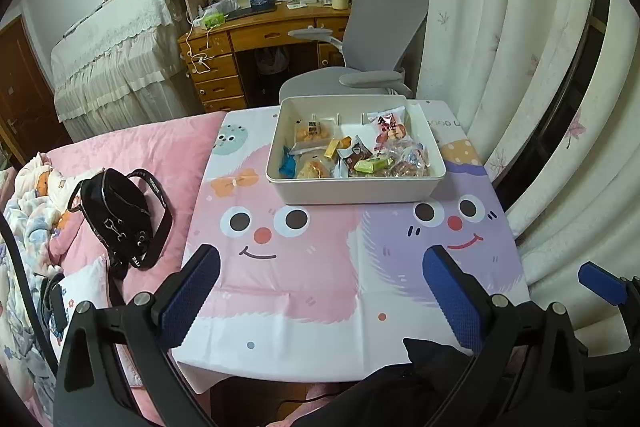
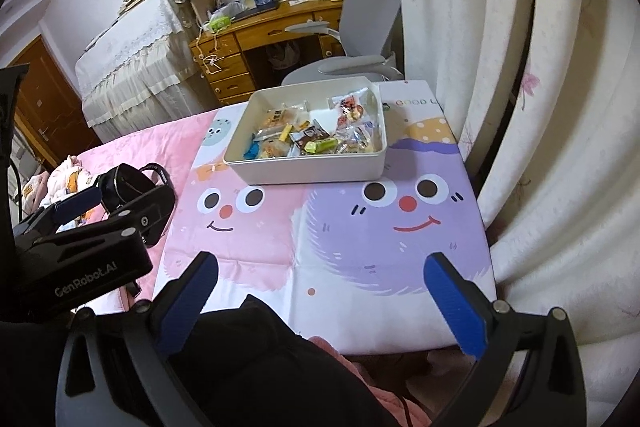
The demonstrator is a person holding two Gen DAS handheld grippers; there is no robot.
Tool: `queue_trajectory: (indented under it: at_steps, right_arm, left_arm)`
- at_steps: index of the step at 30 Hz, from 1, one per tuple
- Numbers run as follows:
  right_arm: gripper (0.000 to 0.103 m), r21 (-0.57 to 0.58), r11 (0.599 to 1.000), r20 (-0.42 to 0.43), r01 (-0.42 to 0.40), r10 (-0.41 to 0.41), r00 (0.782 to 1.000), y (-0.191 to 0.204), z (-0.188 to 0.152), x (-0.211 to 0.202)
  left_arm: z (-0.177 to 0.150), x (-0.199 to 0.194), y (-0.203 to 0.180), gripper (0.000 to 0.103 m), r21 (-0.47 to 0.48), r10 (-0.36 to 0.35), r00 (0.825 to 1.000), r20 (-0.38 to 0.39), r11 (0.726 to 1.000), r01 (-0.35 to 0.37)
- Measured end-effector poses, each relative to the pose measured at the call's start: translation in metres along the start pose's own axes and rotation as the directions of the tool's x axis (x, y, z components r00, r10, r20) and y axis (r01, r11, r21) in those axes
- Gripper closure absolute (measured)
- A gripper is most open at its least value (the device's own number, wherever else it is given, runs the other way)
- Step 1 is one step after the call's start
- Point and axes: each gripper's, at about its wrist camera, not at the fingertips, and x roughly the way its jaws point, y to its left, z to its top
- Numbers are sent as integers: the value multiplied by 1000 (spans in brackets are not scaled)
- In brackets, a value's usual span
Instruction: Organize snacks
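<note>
A cream plastic box [image 1: 356, 191] [image 2: 316, 169] stands at the far end of a small table covered by a cartoon-face cloth [image 1: 304, 291] [image 2: 340, 227]. Several wrapped snacks [image 1: 360, 155] [image 2: 316, 141] lie heaped inside it, mostly toward its near and right side. My left gripper [image 1: 322, 267] hovers open over the cloth's near half, well short of the box, with nothing between its blue pads. My right gripper [image 2: 322, 267] is likewise open and empty over the near edge. The left gripper's body [image 2: 80, 247] shows at the left of the right wrist view.
A black handbag [image 1: 120, 211] [image 2: 132, 183] lies on the pink bedspread left of the table. A grey office chair [image 1: 384, 39] and a wooden desk [image 1: 256, 39] stand behind the box. White curtains [image 1: 500, 27] hang along the right. Dark fabric [image 2: 260, 355] covers the near bottom.
</note>
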Motion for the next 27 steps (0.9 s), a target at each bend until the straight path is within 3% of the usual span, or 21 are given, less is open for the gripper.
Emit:
queue_trajectory:
  at_steps: [12, 27]
  right_arm:
    - [0, -7, 1000, -12, -18, 18, 1000, 5, 1, 8]
    - [0, -15, 1000, -30, 0, -1, 1000, 14, 3, 20]
  left_arm:
    - [1, 3, 7, 1, 0, 33, 999, -5, 999, -33]
    - [4, 13, 15, 1, 10, -2, 1000, -24, 1000, 2]
